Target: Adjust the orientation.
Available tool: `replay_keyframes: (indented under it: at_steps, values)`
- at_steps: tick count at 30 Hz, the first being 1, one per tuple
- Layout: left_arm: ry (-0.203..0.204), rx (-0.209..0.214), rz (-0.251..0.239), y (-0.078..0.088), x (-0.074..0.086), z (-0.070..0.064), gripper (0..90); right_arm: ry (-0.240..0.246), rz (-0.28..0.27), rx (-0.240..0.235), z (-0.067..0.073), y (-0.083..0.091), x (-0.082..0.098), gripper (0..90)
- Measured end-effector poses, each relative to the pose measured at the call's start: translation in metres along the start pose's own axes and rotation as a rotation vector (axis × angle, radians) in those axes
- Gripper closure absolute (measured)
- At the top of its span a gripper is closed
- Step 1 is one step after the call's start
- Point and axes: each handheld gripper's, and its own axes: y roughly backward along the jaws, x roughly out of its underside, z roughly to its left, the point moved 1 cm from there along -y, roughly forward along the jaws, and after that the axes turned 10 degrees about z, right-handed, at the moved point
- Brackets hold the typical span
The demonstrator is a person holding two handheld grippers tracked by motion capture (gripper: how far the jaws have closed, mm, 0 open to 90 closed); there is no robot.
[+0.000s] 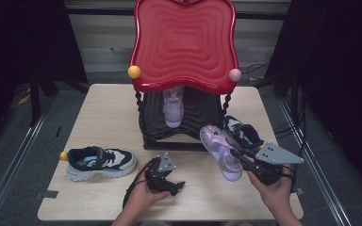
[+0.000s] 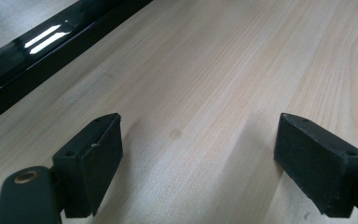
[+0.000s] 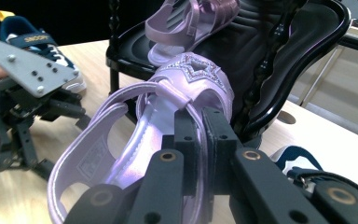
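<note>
**Figure: Lilac sandal held aloft before the two-tier shoe stand.**

The right gripper point(image 1: 239, 156) had its fingers point(image 3: 189, 135) pinched tight on a thin strap of the lilac sandal point(image 1: 220, 151), which hung tilted above the surface point(image 1: 108, 113), just in front of the stand's black lower shelf point(image 1: 202, 113), where its mate point(image 1: 173, 107) already lay. The left gripper point(image 1: 167, 181) rested low near the front edge, fingers point(image 2: 93, 163) wide apart and holding nothing. With so narrow a purchase on soft strap, the sandal seemed liable to swing or slip out during the carry. Its toe might also have caught the twisted post point(image 1: 226, 106) or the red top tray point(image 1: 184, 42) overhanging the shelf, or nudged the mate. A navy sneaker point(image 1: 242, 132) lay just beneath and another point(image 1: 101, 162) stood well off to the left.
</note>
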Motion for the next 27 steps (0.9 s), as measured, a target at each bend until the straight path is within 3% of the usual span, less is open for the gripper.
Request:
replay_keyframes:
  at_steps: [10,27]
  values:
    - [-0.01,-0.001,0.007,0.0,0.0,0.001,15.0,-0.019,-0.014,0.062,0.002,-0.011,-0.009,84.8]
    - [-0.01,-0.001,0.007,0.0,0.0,0.001,14.9,-0.033,-0.031,0.125,0.002,-0.028,-0.03,84.8]
